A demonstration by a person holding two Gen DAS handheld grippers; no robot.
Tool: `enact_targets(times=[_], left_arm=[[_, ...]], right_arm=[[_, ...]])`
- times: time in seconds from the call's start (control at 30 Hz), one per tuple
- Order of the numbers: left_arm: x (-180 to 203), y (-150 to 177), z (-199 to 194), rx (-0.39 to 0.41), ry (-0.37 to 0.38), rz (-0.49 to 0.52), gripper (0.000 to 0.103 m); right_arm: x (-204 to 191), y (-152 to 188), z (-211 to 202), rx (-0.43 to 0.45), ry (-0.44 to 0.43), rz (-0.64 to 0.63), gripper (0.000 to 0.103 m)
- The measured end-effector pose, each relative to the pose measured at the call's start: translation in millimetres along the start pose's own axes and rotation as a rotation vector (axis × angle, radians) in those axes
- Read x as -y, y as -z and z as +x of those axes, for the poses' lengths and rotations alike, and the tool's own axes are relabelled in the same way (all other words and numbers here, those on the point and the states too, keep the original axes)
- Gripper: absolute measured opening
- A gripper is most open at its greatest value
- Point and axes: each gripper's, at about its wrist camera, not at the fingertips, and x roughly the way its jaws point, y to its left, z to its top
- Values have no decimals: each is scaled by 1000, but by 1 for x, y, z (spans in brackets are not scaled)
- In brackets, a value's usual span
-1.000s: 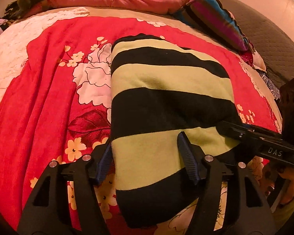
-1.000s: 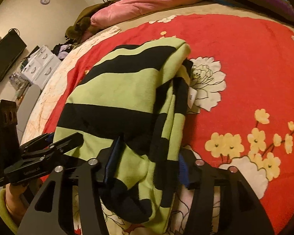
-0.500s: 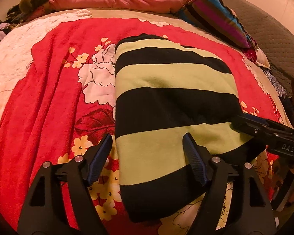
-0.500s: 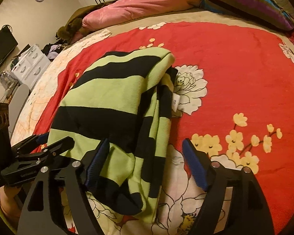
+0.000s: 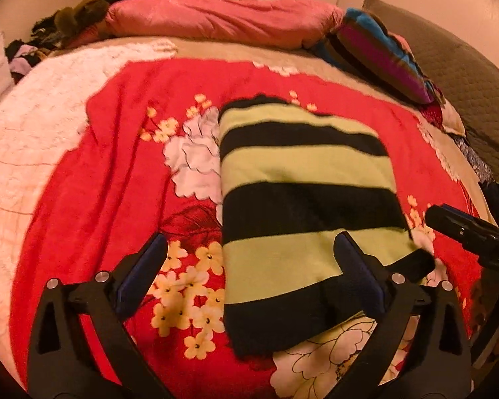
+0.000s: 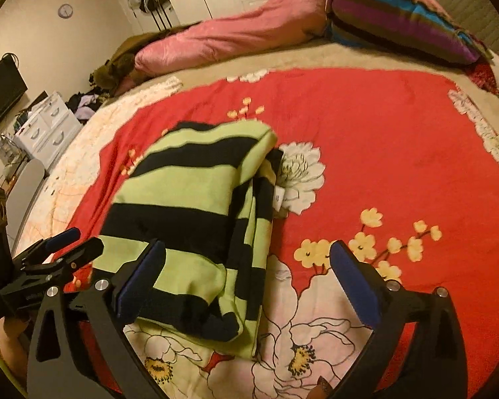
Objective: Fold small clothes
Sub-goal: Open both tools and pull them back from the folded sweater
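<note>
A folded garment with green and black stripes point(image 5: 302, 206) lies flat on the red flowered bedspread point(image 5: 109, 179). It also shows in the right wrist view point(image 6: 196, 219), with its layered edge and a white label on the right side. My left gripper point(image 5: 249, 276) is open and empty, held above the garment's near left corner. My right gripper point(image 6: 246, 279) is open and empty, held above the garment's near right edge. Each gripper shows in the other's view: the right one point(image 5: 472, 236), the left one point(image 6: 50, 259).
A pink duvet point(image 5: 216, 20) and a striped pillow point(image 5: 382, 56) lie at the far edge of the bed. A grey headboard point(image 5: 465, 76) stands at the right. White drawers point(image 6: 46, 126), a clothes pile and a dark screen point(image 6: 0, 96) stand beyond the bed's left side.
Both grippers opened, let go of the garment's near edge and pulled back and up. The garment now lies farther from both cameras.
</note>
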Motion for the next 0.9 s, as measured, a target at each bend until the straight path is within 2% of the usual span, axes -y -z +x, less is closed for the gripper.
enact_targets(times=[0.27, 0.57, 0.9], left_arm=[[11, -2, -38, 90, -51, 29, 94], [12, 8, -87, 170, -89, 33, 94], [20, 31, -121, 172, -97, 51, 94]], right_arm=[[-7, -1, -45, 110, 32, -39, 98], [-15, 4, -85, 186, 46, -70, 98], [-26, 19, -120, 230, 45, -93, 99]])
